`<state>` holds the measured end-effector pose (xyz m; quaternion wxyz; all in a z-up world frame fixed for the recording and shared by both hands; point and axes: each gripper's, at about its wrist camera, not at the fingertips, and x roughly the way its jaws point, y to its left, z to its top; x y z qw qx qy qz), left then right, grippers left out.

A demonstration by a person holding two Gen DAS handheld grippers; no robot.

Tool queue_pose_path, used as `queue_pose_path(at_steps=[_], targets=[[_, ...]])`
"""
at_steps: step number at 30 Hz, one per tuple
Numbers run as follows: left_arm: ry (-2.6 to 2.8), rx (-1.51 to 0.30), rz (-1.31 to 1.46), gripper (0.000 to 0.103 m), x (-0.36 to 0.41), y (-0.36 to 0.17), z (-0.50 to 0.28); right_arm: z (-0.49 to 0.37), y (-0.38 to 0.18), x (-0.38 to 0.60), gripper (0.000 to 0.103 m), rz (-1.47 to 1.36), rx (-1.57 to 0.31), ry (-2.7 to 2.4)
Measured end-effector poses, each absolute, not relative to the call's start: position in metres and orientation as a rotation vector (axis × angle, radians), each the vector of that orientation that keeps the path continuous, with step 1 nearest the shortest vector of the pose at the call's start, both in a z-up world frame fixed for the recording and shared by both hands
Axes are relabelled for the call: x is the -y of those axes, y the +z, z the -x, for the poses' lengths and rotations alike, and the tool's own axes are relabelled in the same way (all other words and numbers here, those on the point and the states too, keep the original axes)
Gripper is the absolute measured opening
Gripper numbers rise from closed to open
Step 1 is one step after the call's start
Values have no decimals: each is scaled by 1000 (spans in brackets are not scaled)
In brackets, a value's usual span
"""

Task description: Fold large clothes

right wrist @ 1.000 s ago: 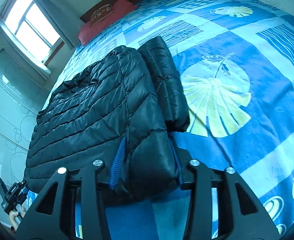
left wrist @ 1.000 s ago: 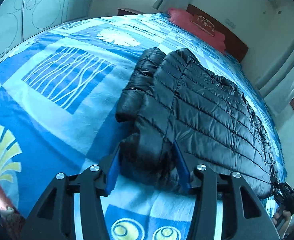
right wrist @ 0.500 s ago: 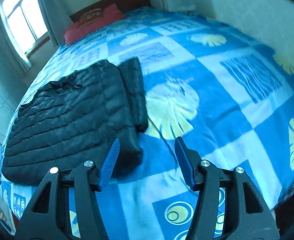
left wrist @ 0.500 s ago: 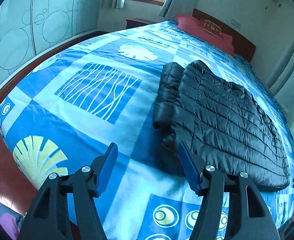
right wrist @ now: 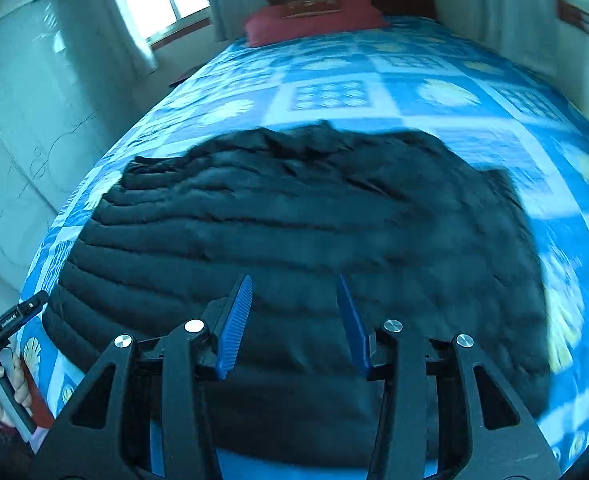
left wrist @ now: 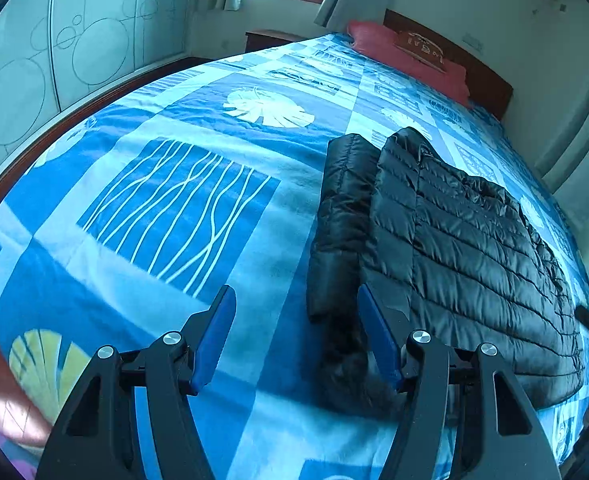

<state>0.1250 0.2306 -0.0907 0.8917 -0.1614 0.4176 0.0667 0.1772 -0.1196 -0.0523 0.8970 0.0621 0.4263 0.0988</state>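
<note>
The left hand-held gripper [left wrist: 296, 334] has its blue fingers apart and holds nothing. A second ago both fingers were pinching the near edge of the black puffer jacket [left wrist: 454, 240]. Now it has let go and pulled back, low over the bed [left wrist: 154, 200], with the jacket's near corner just beside its right finger. The right hand-held gripper [right wrist: 292, 318] is also apart and empty. It has let go too and swung over the middle of the jacket, and its picture is blurry. The jacket lies flat on the bed, with one sleeve [left wrist: 340, 216] folded along its edge and the red pillow [left wrist: 410, 54] far behind it. I think one fold is done and the next fold needs a fresh grab.
</note>
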Motion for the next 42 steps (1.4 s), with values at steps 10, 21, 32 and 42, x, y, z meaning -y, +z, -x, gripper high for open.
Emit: queue_pose_path(at_steps=[10, 21, 32, 42], targets=[[100, -908, 317, 63, -236, -94, -164, -241, -109, 70, 44, -42, -1006, 164], [-70, -924, 342, 74, -223, -86, -205, -240, -119, 69, 44, -22, -994, 140], [-127, -1071, 321, 79, -210, -126, -246, -235, -119, 66, 44, -9, -980, 133], [-179, -1110, 309, 74, -207, -138, -253, -232, -122, 64, 44, -3, -963, 127]])
